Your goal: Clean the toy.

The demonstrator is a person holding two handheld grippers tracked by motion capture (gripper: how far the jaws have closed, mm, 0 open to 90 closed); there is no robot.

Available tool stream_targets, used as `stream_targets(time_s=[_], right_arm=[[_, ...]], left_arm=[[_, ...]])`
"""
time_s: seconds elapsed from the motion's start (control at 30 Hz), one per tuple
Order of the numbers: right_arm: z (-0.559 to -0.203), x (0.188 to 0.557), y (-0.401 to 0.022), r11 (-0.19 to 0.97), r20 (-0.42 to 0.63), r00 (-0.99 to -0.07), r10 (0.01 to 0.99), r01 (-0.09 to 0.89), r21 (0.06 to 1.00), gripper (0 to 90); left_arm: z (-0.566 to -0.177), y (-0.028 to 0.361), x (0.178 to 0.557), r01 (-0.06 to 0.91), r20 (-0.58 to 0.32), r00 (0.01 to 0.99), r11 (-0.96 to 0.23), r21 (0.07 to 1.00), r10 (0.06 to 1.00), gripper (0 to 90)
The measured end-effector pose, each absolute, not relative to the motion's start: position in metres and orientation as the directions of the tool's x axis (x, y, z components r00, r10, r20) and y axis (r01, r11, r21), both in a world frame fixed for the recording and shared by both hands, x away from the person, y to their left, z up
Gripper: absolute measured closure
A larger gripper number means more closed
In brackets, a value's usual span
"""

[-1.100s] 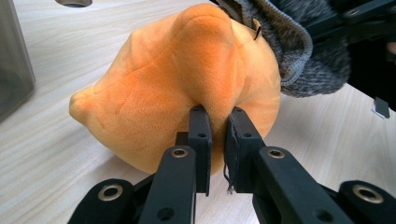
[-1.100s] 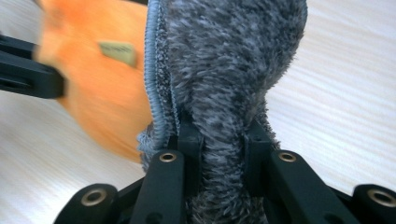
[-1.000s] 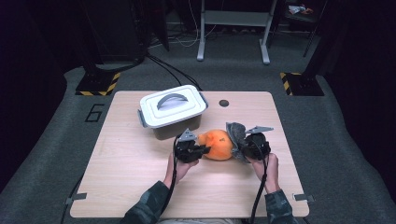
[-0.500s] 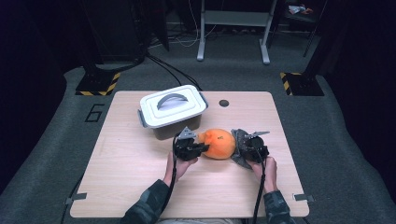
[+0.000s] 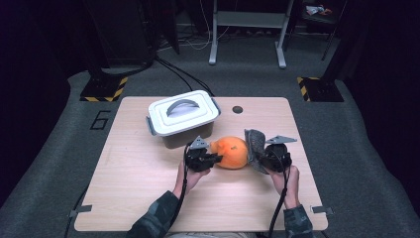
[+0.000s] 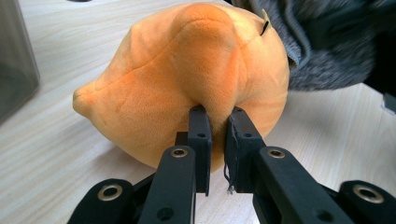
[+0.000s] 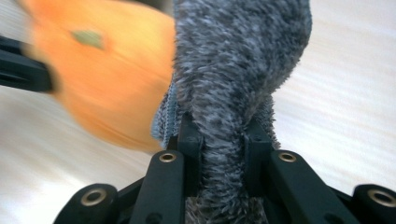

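Observation:
An orange plush toy (image 5: pixel 232 151) (image 6: pixel 187 70) lies on the wooden table (image 5: pixel 138 173), just in front of the box. My left gripper (image 5: pixel 213 158) (image 6: pixel 217 114) is at its left side, shut on a pinched fold of the orange fabric. My right gripper (image 5: pixel 258 157) (image 7: pixel 222 123) is shut on a grey fuzzy cloth (image 5: pixel 254 141) (image 7: pixel 233 56). The cloth stands up from its jaws and lies against the toy's right side. In the right gripper view the toy (image 7: pixel 112 79) is blurred to the left of the cloth. The cloth (image 6: pixel 317 60) appears behind the toy in the left gripper view.
A white lidded box (image 5: pixel 183 116) with a grey handle stands at the back, left of centre, close behind the toy. A small dark round spot (image 5: pixel 237 109) marks the table near its far edge. Bare tabletop lies left and in front.
My right gripper dipped toward the near edge with the cloth, then came back up along the toy's right side. The left gripper and the toy stayed put.

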State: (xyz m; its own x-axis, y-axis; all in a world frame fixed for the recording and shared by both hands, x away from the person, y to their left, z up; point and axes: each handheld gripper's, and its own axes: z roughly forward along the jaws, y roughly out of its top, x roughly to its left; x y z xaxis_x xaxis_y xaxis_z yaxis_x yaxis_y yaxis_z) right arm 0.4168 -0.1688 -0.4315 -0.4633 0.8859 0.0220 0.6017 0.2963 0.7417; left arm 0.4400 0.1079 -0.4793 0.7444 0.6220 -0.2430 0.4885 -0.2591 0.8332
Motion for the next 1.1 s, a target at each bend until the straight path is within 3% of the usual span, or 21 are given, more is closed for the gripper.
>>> stream_targets(time_s=[0.13,0.3,0.47,0.53,0.63,0.73,0.93,1.1], right_arm=[[-0.423,0.415,-0.155,0.335,0.006,-0.511,0.86,0.571,0.749,74.5],[-0.434,0.426,-0.15,0.314,0.036,-0.486,0.873,0.617,0.722,74.7],[-0.433,0.428,-0.151,0.326,0.022,-0.485,0.874,0.618,0.715,74.7],[-0.432,0.429,-0.15,0.33,0.02,-0.487,0.873,0.622,0.71,74.7],[-0.431,0.43,-0.148,0.341,0.007,-0.491,0.871,0.616,0.71,74.7],[-0.431,0.431,-0.148,0.33,0.019,-0.482,0.876,0.628,0.705,74.7],[-0.432,0.43,-0.153,0.316,0.032,-0.48,0.877,0.625,0.713,74.7],[-0.421,0.42,-0.161,0.289,0.051,-0.48,0.876,0.605,0.742,75.1]], left_arm=[[-0.483,0.112,0.44,0.497,-0.266,0.741,-0.236,0.835,0.617,81.1],[-0.485,0.113,0.439,0.48,-0.25,0.753,-0.248,0.842,0.609,77.0],[-0.481,0.109,0.434,0.429,-0.172,0.757,-0.281,0.858,0.631,55.7],[-0.48,0.107,0.431,0.386,-0.105,0.765,-0.322,0.864,0.636,45.5],[-0.479,0.101,0.43,0.325,0.011,0.769,-0.405,0.854,0.639,39.2],[-0.481,0.096,0.431,0.292,0.057,0.779,-0.441,0.849,0.625,45.5],[-0.48,0.095,0.431,0.297,0.042,0.784,-0.433,0.851,0.619,77.3],[-0.473,0.094,0.433,0.353,-0.036,0.771,-0.38,0.855,0.636,83.0]])
